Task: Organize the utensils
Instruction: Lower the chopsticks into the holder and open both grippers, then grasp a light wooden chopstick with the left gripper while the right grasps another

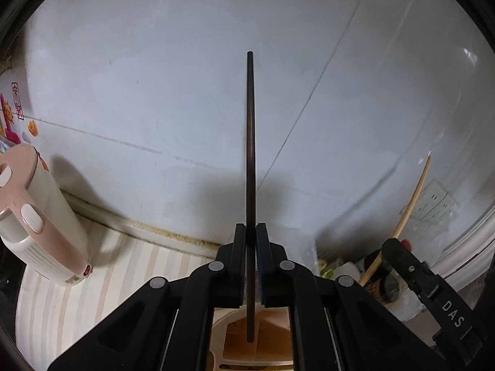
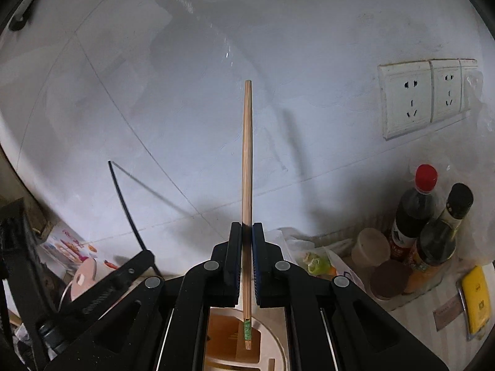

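My left gripper (image 1: 250,227) is shut on a dark brown chopstick (image 1: 251,154) that stands upright, its lower end hanging over a beige utensil holder (image 1: 235,334) below the jaws. My right gripper (image 2: 246,226) is shut on a light bamboo chopstick (image 2: 247,160) with a green-patterned lower end, also upright, above the same beige holder (image 2: 269,340). In the left wrist view the right gripper (image 1: 390,244) shows at the lower right with the bamboo chopstick (image 1: 411,198). The left gripper (image 2: 148,255) and its dark chopstick (image 2: 123,198) show at the lower left of the right wrist view.
A pink-and-cream kettle (image 1: 37,216) stands at the left on a striped counter (image 1: 92,293). Sauce bottles (image 2: 414,210), small jars (image 2: 371,247) and a yellow object (image 2: 476,300) crowd the right corner under wall sockets (image 2: 411,99). A tiled wall (image 1: 185,77) lies close ahead.
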Action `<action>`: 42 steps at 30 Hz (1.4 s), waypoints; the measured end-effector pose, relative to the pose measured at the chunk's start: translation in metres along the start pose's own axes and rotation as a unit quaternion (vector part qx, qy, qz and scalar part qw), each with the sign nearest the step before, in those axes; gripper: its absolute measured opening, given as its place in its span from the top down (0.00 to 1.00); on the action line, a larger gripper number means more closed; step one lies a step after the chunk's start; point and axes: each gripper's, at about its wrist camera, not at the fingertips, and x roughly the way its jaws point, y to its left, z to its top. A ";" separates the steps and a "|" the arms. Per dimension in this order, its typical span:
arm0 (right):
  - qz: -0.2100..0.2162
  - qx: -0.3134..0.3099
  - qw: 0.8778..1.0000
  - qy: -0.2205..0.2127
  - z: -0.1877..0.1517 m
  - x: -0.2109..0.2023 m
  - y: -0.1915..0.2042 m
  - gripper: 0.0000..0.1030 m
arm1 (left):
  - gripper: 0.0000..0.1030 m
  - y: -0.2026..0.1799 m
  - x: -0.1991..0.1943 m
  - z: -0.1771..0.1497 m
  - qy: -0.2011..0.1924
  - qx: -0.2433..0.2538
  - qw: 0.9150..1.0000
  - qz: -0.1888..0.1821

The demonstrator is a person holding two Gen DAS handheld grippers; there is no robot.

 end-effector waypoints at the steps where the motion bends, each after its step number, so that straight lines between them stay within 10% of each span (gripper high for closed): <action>1: 0.000 0.002 1.000 0.003 -0.003 0.002 -0.001 0.94 | 0.96 -0.001 0.000 -0.003 0.004 0.004 1.000 0.002; 14: 0.031 -0.054 0.994 0.086 -0.030 -0.002 0.003 0.84 | 0.90 -0.022 -0.043 -0.021 0.048 0.078 0.995 0.027; 16: 0.032 -0.058 0.993 0.093 -0.031 -0.008 0.003 0.58 | 0.72 -0.027 -0.061 -0.021 0.041 0.088 0.995 0.028; 18: 0.036 -0.051 0.994 0.086 -0.029 -0.022 0.001 0.49 | 0.27 -0.024 -0.074 -0.021 0.036 0.084 0.995 0.037; 24: 0.002 -0.021 0.998 0.065 -0.031 -0.075 -0.014 0.47 | 0.00 -0.007 -0.118 -0.039 0.008 0.068 0.995 0.074; 37: -0.116 0.032 0.981 0.153 -0.124 -0.098 -0.092 0.33 | 0.00 0.028 -0.071 -0.164 0.145 0.073 0.976 0.147; 42: -0.136 0.028 0.961 0.240 -0.182 -0.070 -0.116 0.64 | 0.00 0.036 -0.032 -0.222 0.228 0.056 0.963 0.136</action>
